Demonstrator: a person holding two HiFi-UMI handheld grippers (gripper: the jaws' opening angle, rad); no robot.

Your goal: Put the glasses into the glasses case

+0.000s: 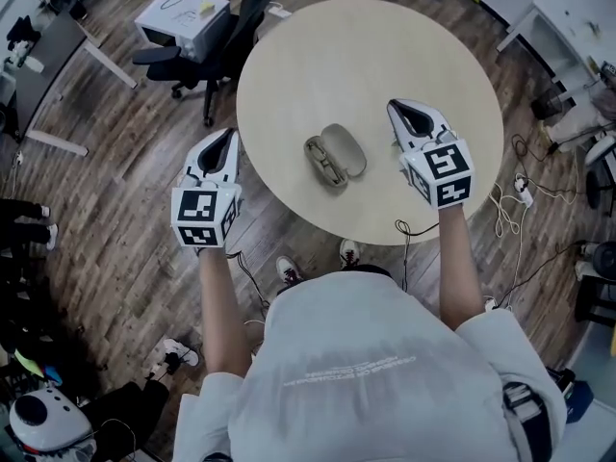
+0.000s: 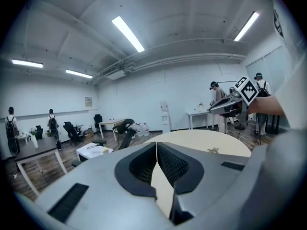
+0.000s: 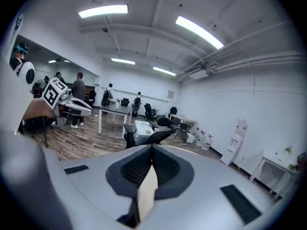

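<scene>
Head view, and both forearms reach forward, one to each side of the round surface [image 1: 366,56]. The left hand-held gripper [image 1: 224,141] hangs off the surface's edge at 8 o'clock, over the wood floor, with its tips pressed together and nothing between them. The left gripper view shows it too [image 2: 156,145]: pads meet, empty. The right hand-held gripper [image 1: 399,111] hovers above the surface at 3 o'clock of the glasses case [image 1: 335,157], also pinched closed and empty, as the right gripper view [image 3: 152,150] shows. The case lies open mid-surface between the two, touched by neither; what lies inside it is too small to tell. A black office chair [image 1: 217,51] stands at the surface's 10 o'clock, and cables [image 1: 510,200] trail on the floor at 4 o'clock.
</scene>
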